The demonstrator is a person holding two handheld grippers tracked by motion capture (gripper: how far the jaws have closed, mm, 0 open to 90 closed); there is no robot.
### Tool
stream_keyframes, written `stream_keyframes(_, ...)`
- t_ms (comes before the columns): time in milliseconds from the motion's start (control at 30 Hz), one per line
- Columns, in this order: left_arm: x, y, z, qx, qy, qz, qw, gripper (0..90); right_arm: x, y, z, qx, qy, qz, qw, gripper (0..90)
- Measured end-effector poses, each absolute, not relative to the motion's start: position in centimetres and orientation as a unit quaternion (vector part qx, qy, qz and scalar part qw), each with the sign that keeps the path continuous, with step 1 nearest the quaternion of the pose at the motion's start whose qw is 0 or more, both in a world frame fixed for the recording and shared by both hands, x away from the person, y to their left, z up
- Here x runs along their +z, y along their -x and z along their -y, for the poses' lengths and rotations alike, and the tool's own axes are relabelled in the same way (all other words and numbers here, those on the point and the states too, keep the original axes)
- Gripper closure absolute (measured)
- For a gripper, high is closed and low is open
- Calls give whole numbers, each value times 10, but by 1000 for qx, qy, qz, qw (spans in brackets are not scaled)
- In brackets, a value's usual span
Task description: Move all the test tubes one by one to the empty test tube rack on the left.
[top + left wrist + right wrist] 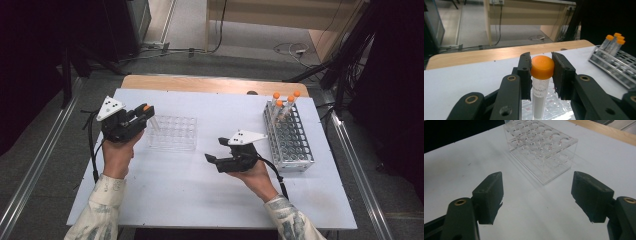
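- Left hand-held gripper (541, 75), closest to the lens in the left gripper view: pads clenched on the orange cap of a tube (539, 100), tube hanging upright below the jaws.
- Bench (200, 200): white sheet over a wooden top. Tube is carried above the bench's left part, just beside the near-left corner of the clear rack (172, 132).
- Metal rack (290, 142) at the bench's right, well apart from the tube; a few orange-capped tubes stand at its far end.
- Clear rack: acrylic, rows of round holes, looks empty.
- Right hand-held gripper (537, 197): jaws released, nothing between them; points toward the clear rack.
- Tube: clear plastic wall, white-looking contents in lower part, faint printing under the cap; orange screw cap.
- Handling, judged: light, stiff, smooth-walled, so likely slippery on the body. Ribbed cap gives the surer hold; keep it vertical to meet a hole.
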State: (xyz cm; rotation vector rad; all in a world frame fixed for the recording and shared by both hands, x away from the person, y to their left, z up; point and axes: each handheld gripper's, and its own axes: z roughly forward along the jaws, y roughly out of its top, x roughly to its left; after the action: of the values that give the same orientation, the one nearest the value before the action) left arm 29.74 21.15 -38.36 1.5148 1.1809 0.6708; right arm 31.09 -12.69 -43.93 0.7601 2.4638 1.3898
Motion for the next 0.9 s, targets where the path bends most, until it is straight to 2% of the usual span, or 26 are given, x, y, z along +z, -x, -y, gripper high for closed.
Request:
stream_keyframes(300, -393, -304, -219, 313, -634, -506, 494, 703, -440, -311, 127, 470, -259, -837, 105, 244)
stream_keyframes(733, -417, -313, -210, 317, -660, -510, 452, 702, -440, -311, 128, 471, -260, -837, 104, 244)
stream_keyframes(900, -423, -312, -207, 321, -656, -512, 451, 702, -440, -311, 127, 469, -258, -838, 105, 244)
